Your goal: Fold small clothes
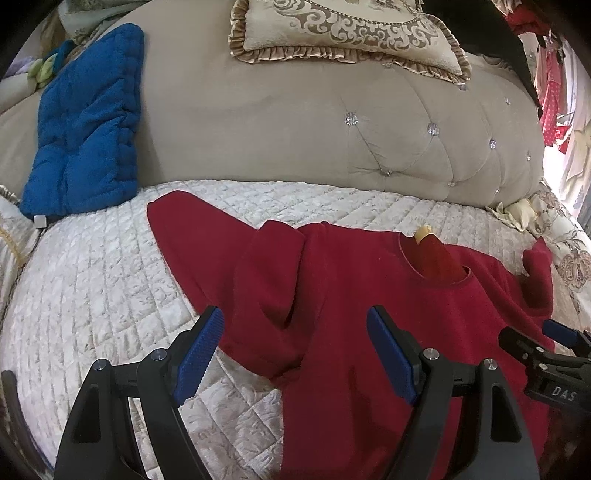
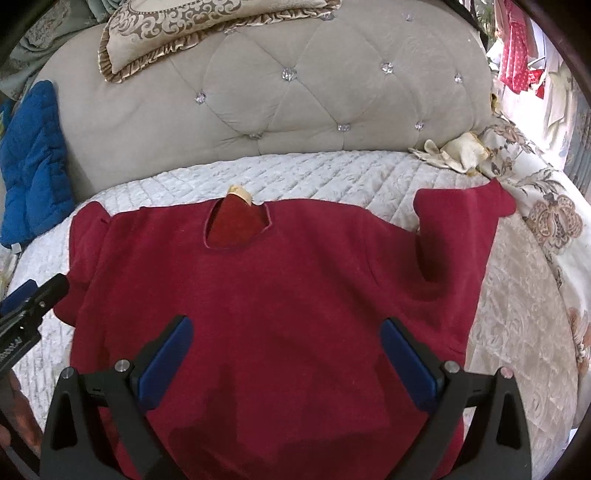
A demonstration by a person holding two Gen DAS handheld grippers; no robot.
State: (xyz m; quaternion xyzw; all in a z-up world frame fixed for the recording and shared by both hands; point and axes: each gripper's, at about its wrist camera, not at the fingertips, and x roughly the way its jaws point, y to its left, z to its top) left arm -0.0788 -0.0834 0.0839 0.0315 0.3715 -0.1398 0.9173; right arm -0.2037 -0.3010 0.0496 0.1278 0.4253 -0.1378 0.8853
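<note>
Both grippers, left gripper [image 1: 295, 354] and right gripper [image 2: 286, 363], hover wide and empty over the sweater [image 2: 266, 280] on the bed [image 2: 332, 173], where grabbing one layer could bunch it.

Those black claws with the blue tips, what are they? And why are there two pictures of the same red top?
The claws are grabbers that a person holds, one in each hand. Each grabber carries a small camera looking out along its two fingers, so you get two pictures of one scene. One picture comes from the left gripper, the other from the right gripper. Both are open and hold nothing. In front of them a red sweater lies spread flat on a white quilted bed cover, waiting to be folded. Behind it stands a padded grey headboard with shiny buttons. A blue cushion leans against it, and a frilly patterned pillow sits higher up.
</note>
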